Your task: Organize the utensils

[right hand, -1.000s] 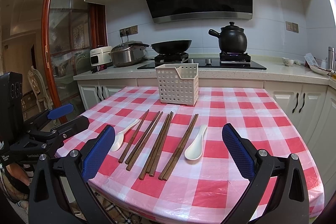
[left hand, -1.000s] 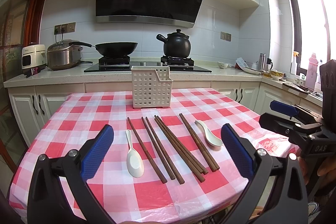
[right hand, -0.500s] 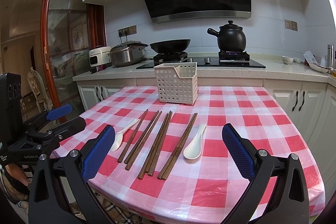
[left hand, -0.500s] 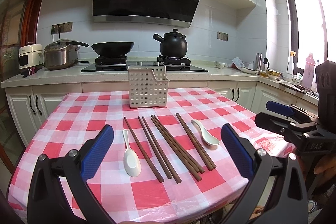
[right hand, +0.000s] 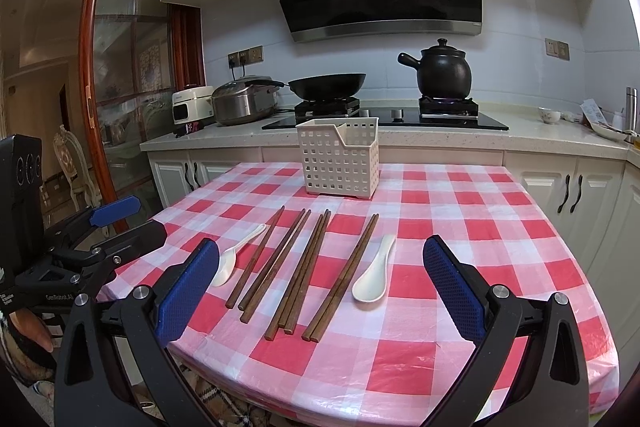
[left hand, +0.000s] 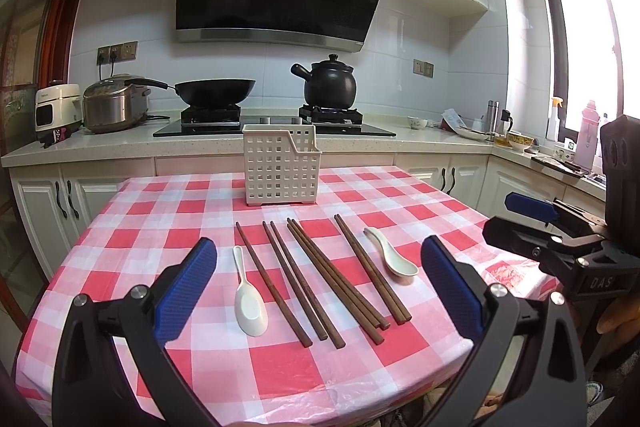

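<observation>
Red-and-white checks fill the view: the tablecloth [left hand: 168, 227] is spread over the table, and on it the utensils lie in a loose row. Seven brown chopsticks [left hand: 320, 279] run side by side, angled slightly, with one white spoon [left hand: 248, 303] just off their left side and a second white spoon [left hand: 394, 261] just off their right side, bowl toward the near edge. Behind them, well apart, a white lattice holder [left hand: 280, 171] stands upright near the far side of the table, nothing visible inside it. The left gripper [left hand: 318, 291] hovers over the near edge, blue pads spread wide, nothing between them. The right gripper [right hand: 322, 287] hangs likewise, jaws wide apart and gripping nothing, with the chopsticks framed between its fingers. Each tool shows at the edge of the other's view, off the side of the table. On the counter behind, a black wok [left hand: 216, 93] and a black clay pot [left hand: 330, 85] sit on the stove.
</observation>
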`<action>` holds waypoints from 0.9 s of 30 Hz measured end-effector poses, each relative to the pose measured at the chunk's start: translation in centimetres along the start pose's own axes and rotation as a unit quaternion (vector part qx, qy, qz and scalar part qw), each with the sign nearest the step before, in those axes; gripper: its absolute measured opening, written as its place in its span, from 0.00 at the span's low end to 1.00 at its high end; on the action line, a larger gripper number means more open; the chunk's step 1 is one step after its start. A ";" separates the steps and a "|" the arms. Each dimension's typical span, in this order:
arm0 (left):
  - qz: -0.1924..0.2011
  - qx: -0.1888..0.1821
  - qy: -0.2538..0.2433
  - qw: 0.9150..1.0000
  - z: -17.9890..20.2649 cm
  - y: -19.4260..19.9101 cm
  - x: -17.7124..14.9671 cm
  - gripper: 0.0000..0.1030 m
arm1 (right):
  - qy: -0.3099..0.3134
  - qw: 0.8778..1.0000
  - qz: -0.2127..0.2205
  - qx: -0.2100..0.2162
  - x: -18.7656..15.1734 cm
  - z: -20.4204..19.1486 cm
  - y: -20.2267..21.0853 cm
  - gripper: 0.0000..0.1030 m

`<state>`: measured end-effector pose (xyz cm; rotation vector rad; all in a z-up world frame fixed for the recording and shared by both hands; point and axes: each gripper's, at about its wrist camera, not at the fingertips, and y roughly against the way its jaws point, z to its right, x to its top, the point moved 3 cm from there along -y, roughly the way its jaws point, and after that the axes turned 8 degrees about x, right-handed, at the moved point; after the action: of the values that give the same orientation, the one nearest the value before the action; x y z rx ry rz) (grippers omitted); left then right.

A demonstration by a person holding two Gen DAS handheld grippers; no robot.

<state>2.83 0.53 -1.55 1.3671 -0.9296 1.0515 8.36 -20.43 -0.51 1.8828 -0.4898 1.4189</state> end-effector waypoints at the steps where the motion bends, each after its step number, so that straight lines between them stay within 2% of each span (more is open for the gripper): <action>1: 0.000 0.000 0.000 1.000 0.0 0.0 0.0 0.96 | 0.000 1.000 0.000 0.000 0.0 0.0 0.0 0.93; 16: -0.010 -0.003 0.004 1.000 -0.2 -0.2 -0.1 0.96 | -0.004 1.000 -0.001 -0.004 0.0 0.2 -0.2 0.93; 20: -0.026 0.029 0.012 0.999 -1.2 -1.4 0.1 0.96 | -0.010 0.999 -0.030 -0.031 -0.1 1.4 -1.6 0.93; 27: -0.073 0.055 0.044 0.995 -3.9 -4.8 0.2 0.96 | -0.030 0.992 -0.096 -0.075 -0.7 4.2 -5.9 0.93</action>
<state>7.22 4.79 -2.81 1.4442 -0.7050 1.0543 14.88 -19.61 -3.57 1.8031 -0.4201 1.1711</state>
